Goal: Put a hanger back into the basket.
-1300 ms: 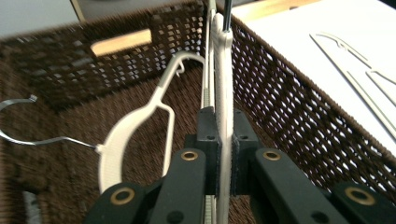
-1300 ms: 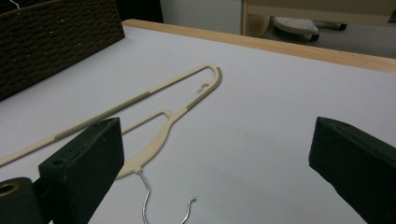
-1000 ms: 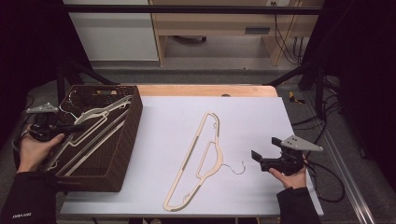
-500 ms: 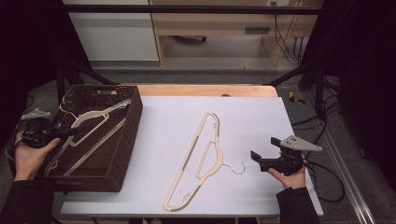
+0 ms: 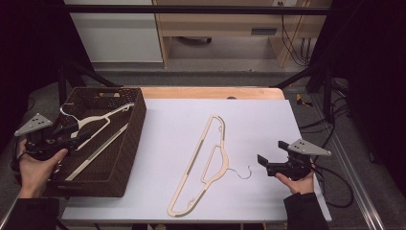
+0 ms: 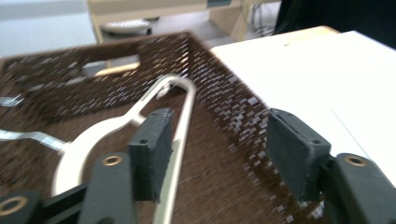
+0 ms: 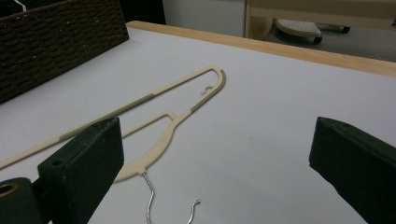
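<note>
On the white table [image 5: 258, 115], a cream hanger [image 5: 203, 165] lies flat, well apart from the basket and to its right, stretched from the far middle of the table toward the near edge. Its wire hook [image 5: 239, 172] curls out toward the right gripper [image 5: 262, 161], which hovers just beside it over the near right part of the table, held in the person's right hand [image 5: 299, 182]. That gripper's jaws stand wide open with nothing between them; in the right gripper view the hanger [image 7: 154, 121] and its hook [image 7: 154, 200] lie on the table between and beyond the two black jaws.

At the left end of the table sits a dark brown woven basket [image 5: 131, 139]. A second cream hanger [image 5: 98, 136] rests inside it, tilted, with its wire hook [image 5: 67, 109] rising over the basket's far left corner. The left gripper [image 5: 79, 136] sits at the basket's left rim, held in the person's left hand [image 5: 36, 165]. Its jaws are open and grip nothing. In the left gripper view the picture is blurred, yet the hanger in the basket [image 6: 126, 128] shows: one end of it curves up beyond the left jaw, and the basket's wall [image 6: 224, 107] runs between the jaws.
</note>
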Motion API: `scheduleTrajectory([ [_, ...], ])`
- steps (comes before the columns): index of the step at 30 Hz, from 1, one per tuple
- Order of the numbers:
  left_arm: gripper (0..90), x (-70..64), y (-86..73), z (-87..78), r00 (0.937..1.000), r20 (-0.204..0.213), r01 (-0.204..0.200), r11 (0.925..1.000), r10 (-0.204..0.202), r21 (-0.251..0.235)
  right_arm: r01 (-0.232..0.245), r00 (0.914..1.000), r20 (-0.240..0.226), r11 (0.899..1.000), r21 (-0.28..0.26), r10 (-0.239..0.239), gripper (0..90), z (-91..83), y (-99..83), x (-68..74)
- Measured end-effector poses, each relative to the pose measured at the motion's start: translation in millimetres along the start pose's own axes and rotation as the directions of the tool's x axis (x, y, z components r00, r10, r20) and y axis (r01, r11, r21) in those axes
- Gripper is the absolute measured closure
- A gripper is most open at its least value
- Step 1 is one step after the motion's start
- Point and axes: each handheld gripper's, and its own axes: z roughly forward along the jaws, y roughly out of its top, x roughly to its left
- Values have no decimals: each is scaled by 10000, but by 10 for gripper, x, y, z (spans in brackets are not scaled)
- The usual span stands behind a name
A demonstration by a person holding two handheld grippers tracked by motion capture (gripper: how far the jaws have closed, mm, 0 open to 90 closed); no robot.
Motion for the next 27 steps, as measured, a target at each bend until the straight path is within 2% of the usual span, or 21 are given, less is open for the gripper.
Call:
scheduleTrajectory([
  [2,331,-123,31,40,9996,245,-164,9996,169,-226,-2,10000,-9,10000,1,2,33,-3,0,0],
  [5,280,-292,68,103,9978,485,-421,9980,444,-471,25,10000,-35,10000,-34,-25,33,-4,0,-2],
  [8,224,-410,88,151,9956,849,-342,9964,408,-770,-17,10000,-50,10000,-57,16,34,-6,3,5],
  [9,207,-472,101,176,9942,953,-425,9953,508,-870,-9,10000,-47,10000,-69,8,34,-5,3,6],
  [11,147,-568,116,216,9934,962,-542,9945,628,-901,-15,10000,-64,10000,-82,14,34,-7,4,10],
  [14,104,-694,118,268,9898,1253,-554,9933,680,-1013,37,9999,-129,9999,-124,-39,36,-23,8,15],
  [19,99,-973,69,388,9813,1717,-708,9927,869,-981,-4,9997,-228,9998,-219,-1,43,-44,12,21],
  [23,89,-1170,42,466,9761,1918,-861,9920,1026,-922,22,9996,-287,9998,-189,-28,42,-31,9,27],
  [27,83,-1314,5,552,9681,2119,-1197,9897,1340,-788,44,9995,-304,9999,-153,-49,40,-24,4,35],
])
